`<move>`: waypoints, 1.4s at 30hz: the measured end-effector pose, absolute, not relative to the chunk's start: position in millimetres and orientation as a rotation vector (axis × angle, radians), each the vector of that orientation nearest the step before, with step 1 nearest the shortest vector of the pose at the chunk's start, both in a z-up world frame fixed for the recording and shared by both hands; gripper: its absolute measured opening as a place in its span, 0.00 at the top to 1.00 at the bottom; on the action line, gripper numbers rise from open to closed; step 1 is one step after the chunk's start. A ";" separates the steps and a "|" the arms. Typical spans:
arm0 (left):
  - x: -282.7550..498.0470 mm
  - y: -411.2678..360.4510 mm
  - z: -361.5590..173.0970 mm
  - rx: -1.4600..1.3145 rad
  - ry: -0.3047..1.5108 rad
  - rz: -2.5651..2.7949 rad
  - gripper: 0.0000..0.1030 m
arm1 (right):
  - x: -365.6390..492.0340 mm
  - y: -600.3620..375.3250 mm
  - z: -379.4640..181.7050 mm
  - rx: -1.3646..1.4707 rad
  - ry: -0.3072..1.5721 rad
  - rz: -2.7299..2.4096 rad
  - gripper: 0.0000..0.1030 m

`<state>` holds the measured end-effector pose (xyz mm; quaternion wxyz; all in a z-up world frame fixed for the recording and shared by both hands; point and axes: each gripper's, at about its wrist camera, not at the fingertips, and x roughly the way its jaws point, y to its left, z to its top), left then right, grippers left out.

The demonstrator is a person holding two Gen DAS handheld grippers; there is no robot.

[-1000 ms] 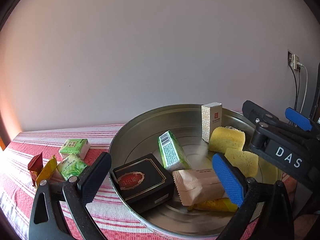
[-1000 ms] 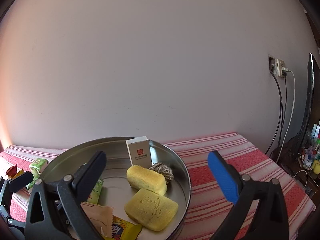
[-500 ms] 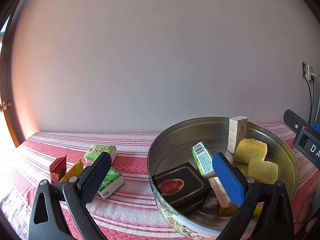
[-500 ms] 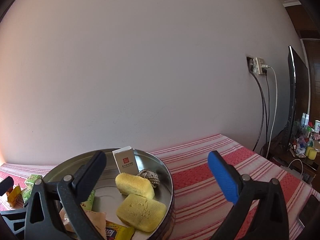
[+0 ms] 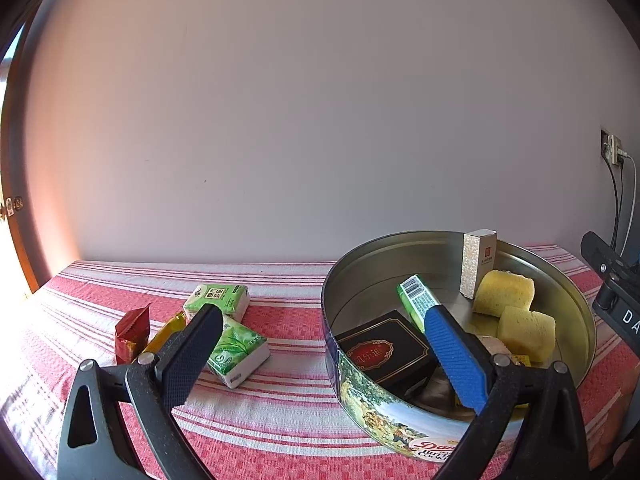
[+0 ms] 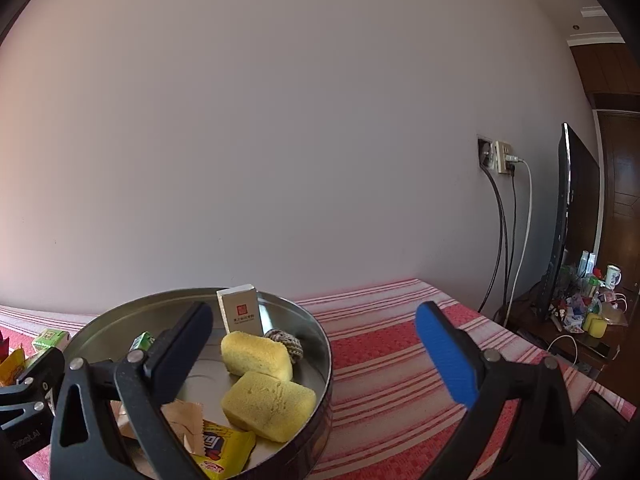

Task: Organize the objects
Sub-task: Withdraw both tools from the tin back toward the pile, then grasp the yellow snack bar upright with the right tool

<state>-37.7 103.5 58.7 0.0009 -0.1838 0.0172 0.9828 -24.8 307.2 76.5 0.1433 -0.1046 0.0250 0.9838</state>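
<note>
Above the striped surface (image 5: pixel 280 432), my left tool (image 5: pixel 320 354) and right tool (image 6: pixel 316 354) hang spread (both empty) near the tin (image 5: pixel 380 400).

round tin (image 5: pixel 400 416) sitting on the table (image 5: pixel 280 412), two sponges (image 5: pixel 526 332) and an upright little box (image 5: pixel 478 264) inside near its far wall, flat box (image 5: pixel 384 350) in the near part, tissue packs (image 5: pixel 236 346) and snack sachets (image 5: pixel 132 332) left of it
</note>
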 end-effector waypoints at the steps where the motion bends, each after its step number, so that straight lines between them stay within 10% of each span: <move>1: -35.9 102.8 58.7 -0.574 0.055 3.082 0.01 | -22.1 307.7 76.5 -0.302 0.088 2.830 0.00; 42: -26.2 -80.2 50.8 -0.739 0.007 3.200 0.01 | -8.2 111.2 66.8 -0.527 0.146 3.020 0.04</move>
